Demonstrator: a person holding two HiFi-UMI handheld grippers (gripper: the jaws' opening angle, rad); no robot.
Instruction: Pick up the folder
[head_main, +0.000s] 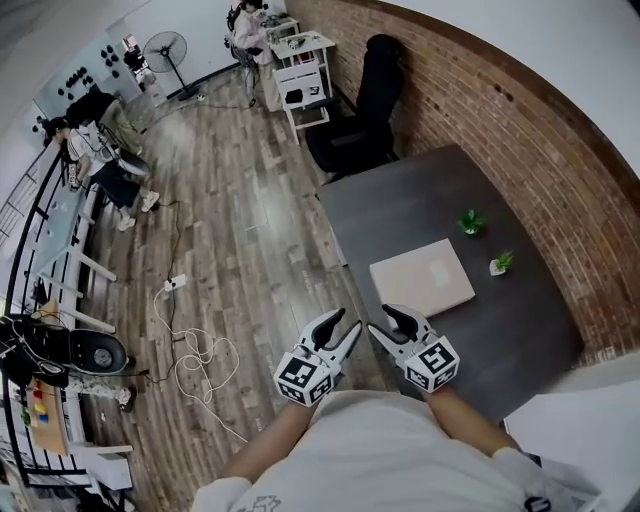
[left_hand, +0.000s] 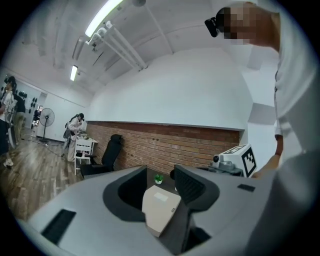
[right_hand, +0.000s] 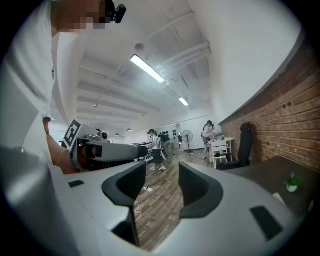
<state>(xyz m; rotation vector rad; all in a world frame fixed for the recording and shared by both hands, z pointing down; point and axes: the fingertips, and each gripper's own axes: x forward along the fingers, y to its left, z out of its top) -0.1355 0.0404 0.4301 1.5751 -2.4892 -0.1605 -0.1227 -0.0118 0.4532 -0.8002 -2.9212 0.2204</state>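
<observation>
In the approach step, the left hand-held gripper (head_main: 345, 326) and right hand-held gripper (head_main: 386, 319) hovered released and empty, short of the folder (head_main: 422, 277) on the counter (head_main: 400, 200), needing its near edge next.

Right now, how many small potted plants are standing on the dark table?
2. The far plant stands past the far right corner of the folder; the near plant stands apart from its right edge. Nothing on the table looks able to hide another.

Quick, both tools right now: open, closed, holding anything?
Left tool: open, empty; the folder lies ahead, untouched.
Right tool: open, empty.
</observation>
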